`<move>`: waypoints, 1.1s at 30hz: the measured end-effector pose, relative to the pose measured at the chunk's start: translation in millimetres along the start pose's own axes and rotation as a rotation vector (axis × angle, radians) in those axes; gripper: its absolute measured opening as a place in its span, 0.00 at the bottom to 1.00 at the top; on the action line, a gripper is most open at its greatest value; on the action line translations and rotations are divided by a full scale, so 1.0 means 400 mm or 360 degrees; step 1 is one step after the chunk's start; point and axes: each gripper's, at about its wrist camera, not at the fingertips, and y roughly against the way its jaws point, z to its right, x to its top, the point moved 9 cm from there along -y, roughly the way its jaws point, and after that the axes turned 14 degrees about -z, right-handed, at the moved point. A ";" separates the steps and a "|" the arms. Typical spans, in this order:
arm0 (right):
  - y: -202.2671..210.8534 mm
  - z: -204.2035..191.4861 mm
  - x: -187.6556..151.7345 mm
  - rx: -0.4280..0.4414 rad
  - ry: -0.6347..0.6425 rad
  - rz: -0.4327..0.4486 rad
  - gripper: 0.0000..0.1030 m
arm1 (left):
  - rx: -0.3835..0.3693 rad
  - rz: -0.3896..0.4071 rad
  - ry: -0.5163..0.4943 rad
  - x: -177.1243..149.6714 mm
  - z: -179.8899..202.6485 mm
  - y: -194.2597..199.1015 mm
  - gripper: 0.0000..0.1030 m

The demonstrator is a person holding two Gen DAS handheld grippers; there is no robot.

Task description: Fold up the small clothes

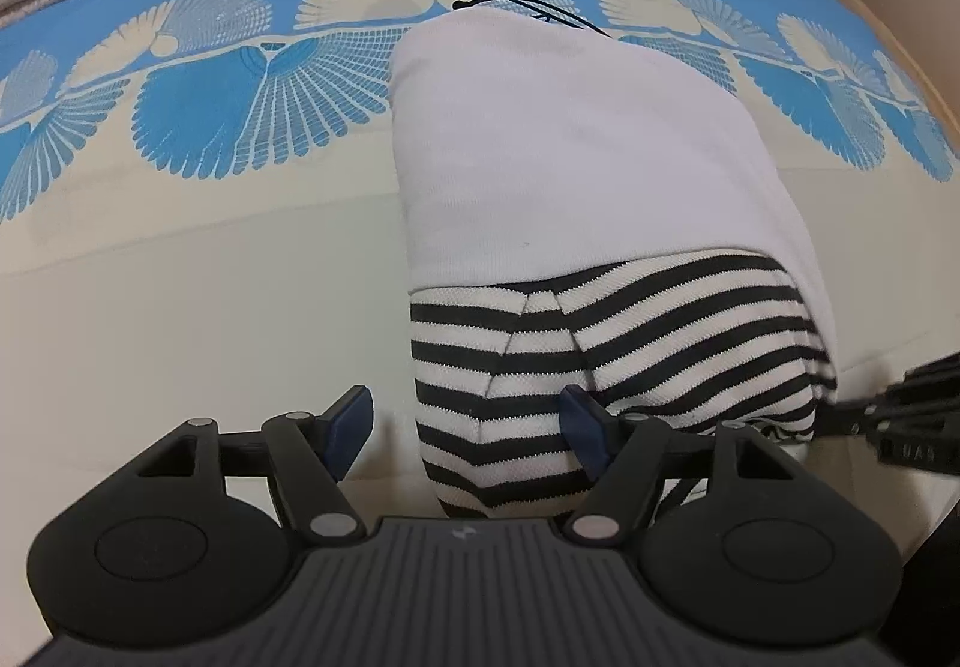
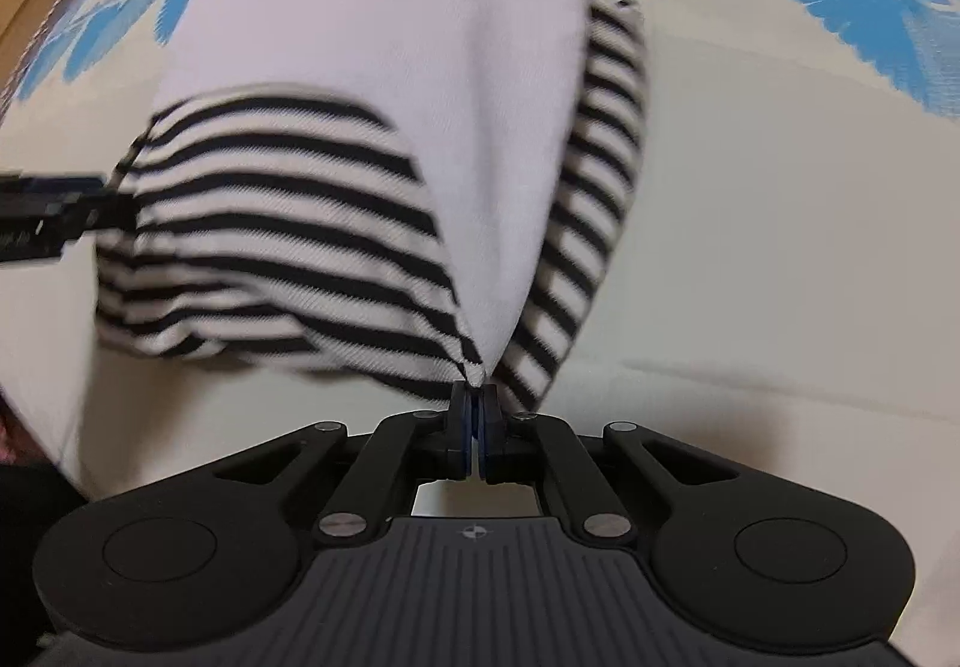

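Right gripper (image 2: 478, 415) is clamped tight on a pinched corner of the striped garment (image 2: 270, 247), lifting it off the bedsheet (image 2: 780, 247). Left gripper (image 1: 465, 427) sits spread wide around the garment's striped end (image 1: 510, 367). Blurred lettering on the black tool at the frame edge is unreadable.

The left hand-held gripper (image 1: 468, 424) had a matte black body with two round lobes, a ribbed grey centre plate, silver pivot screws and dark blue finger pads. The right hand-held gripper (image 2: 478, 415) looked identical, with a small crosshair mark.
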 end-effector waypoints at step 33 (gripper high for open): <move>0.350 -0.096 -0.333 -0.0395 -0.0035 0.1200 0.98 | 0.0264 0.0600 0.0253 -0.386 0.146 0.287 1.00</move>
